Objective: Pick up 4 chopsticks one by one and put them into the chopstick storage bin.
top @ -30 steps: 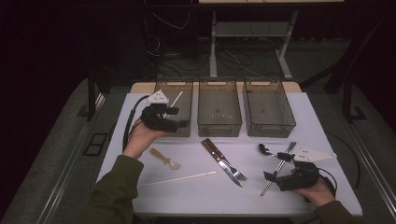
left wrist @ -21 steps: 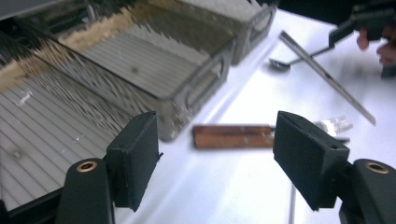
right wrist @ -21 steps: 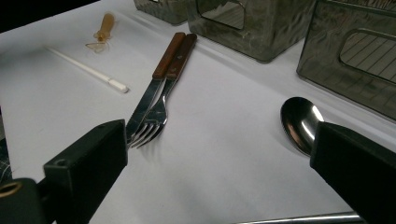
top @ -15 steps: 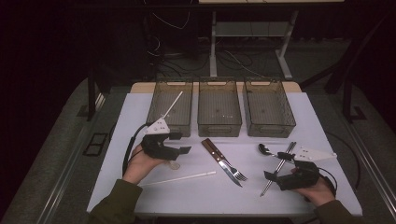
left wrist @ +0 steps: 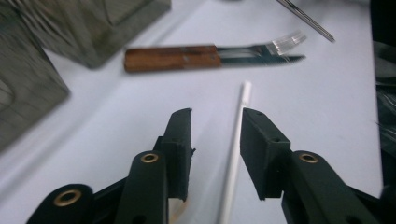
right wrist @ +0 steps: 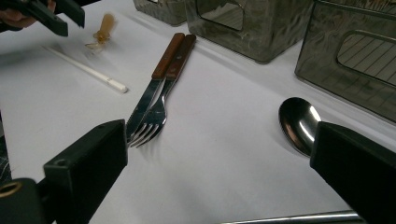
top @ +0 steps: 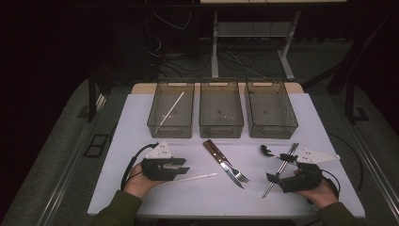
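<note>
- While my left gripper (top: 181, 170) sits low on the tabletop (top: 131, 117), its jaws have just been closing; they stand narrow around one white chopstick (left wrist: 236, 142), which lies between the pads with a gap showing on either side in the left gripper view, so no grip yet.
- That chopstick lies flat on the tabletop, its far tip pointing toward the knife and fork; in the high view it runs out to the right from my left gripper.
- One more white chopstick (top: 170, 112) leans inside the left bin (top: 155, 123), so two chopsticks in all.
- Three clear bins in a row at the far side: left, middle (top: 221, 129), right (top: 272, 131). Small specks show on the middle bin's floor; I cannot tell what they are.
- One wood-handled knife (top: 220, 160) and one wood-handled fork (top: 231, 165) lie side by side, touching, between my two hands.
- One metal spoon (top: 267, 150) lies just left of my right gripper (top: 275, 175); beside it, a pair of metal chopsticks (top: 282, 165) lies on the tabletop, passing by my right gripper.
- My right gripper rests wide open, nothing between its jaws.
- One small brownish utensil (right wrist: 103, 29) lies by my left gripper, too blurred to name.
</note>
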The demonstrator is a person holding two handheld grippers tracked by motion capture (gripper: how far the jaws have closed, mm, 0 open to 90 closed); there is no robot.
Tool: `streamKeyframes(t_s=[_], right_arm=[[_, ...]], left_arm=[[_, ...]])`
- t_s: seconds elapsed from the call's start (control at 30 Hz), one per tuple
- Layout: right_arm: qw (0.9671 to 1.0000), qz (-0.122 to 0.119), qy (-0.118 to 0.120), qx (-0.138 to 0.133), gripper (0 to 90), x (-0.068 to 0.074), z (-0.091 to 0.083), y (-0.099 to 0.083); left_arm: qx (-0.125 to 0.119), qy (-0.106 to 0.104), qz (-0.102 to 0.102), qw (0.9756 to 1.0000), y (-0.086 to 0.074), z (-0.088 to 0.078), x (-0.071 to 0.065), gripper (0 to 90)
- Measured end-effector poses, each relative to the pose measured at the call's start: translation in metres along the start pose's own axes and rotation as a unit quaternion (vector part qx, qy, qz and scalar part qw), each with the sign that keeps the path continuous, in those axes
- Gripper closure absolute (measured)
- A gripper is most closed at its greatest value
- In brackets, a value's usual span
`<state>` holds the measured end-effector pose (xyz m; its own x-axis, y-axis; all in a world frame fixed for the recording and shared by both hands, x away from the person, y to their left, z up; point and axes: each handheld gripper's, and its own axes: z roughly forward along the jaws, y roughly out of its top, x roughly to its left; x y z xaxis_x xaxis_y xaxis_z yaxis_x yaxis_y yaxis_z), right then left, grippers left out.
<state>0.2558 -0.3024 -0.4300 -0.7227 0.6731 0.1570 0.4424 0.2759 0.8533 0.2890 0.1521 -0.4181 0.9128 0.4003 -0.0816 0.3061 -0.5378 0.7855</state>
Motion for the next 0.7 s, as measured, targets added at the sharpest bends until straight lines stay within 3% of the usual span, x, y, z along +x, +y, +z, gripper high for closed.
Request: streamKeyframes(t_s=[0.4,0.7], right_arm=[[1.0000,0.000,0.000,0.000,4.0,0.000,0.000,0.000],[1.0000,-0.001,0.001,0.001,4.1,0.000,0.001,0.000]], left_arm=[[0.053,-0.034,0.011,0.9980,-0.011,0.012,0.000,73.8],[0.087,-0.035,0.012,0.9956,-0.016,0.020,0.001,77.2]])
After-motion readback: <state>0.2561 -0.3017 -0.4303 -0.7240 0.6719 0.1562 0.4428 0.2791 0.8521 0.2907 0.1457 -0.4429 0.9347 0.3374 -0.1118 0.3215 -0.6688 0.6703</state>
